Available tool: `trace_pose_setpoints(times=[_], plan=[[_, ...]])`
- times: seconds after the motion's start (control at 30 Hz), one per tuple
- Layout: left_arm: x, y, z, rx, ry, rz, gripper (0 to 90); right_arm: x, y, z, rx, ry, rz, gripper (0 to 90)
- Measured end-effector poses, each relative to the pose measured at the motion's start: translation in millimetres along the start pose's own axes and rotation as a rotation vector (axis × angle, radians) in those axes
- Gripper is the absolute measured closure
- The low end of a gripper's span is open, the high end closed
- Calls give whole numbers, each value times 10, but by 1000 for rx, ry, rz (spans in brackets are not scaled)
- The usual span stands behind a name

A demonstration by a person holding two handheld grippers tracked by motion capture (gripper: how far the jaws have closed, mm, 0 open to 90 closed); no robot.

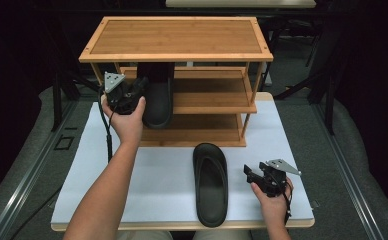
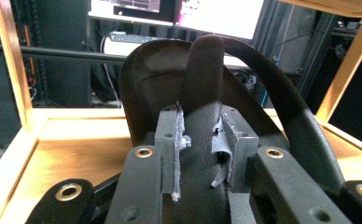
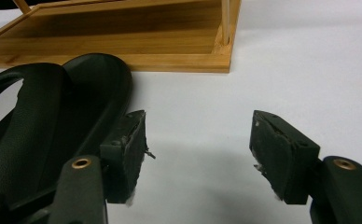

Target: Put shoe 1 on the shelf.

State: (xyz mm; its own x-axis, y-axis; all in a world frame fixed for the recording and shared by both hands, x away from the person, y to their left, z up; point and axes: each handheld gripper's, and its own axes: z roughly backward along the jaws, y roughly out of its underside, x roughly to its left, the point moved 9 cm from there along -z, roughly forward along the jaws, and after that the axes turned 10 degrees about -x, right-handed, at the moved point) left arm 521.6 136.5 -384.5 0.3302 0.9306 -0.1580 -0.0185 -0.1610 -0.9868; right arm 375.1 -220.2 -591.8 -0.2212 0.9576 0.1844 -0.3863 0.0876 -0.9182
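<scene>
The left gripper [image 1: 132, 94] has its jaws clamped on the strap of 1 black sandal [image 1: 158, 102], held at the middle shelf of the wooden rack [image 1: 177, 37]; slide it level and fully in before releasing, since its heel seems to overhang; the right gripper [image 3: 198, 149], jaws wide and empty, waits beside the other sandal [image 1: 210, 182] on the counter [image 1: 167, 175].

left gripper [image 2: 200, 154]: both jaws rise from the bottom edge, pads [image 2: 172, 144] pressed on the strap of a black slipper [image 2: 170, 88], one pad on each side of it. pad facings look frayed and partly peeling. the slipper's sole stands up beyond the fingertips, tilted back. below and to both sides of the fingers lies a wooden shelf board [image 2: 67, 149]; shelf posts [image 2: 11, 60] rise at far left and far right. bright monitors [image 2: 216, 14] sit behind, above the slipper.
</scene>
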Motion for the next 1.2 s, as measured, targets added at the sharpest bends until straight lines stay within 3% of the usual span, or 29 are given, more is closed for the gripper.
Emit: trace_pose_setpoints(times=[0.3, 0.73, 0.93, 1.1, 1.2], plan=[[11, 96, -61, 35, -6, 28, 715, 16, -2, -17, -7, -5, -5, 356], [74, 251, -130, 117, -46, 10, 712, 12, -5, -12, -5, -9, -9, 356], [96, 296, -149, 137, -37, 20, 694, 14, -5, -13, -4, -7, -7, 356], [101, 259, -139, 118, -4, 68, 618, 17, -5, -11, -3, -7, -7, 355], [98, 229, -85, 118, 2, 60, 585, 25, -15, -16, -15, -8, -8, 355]])
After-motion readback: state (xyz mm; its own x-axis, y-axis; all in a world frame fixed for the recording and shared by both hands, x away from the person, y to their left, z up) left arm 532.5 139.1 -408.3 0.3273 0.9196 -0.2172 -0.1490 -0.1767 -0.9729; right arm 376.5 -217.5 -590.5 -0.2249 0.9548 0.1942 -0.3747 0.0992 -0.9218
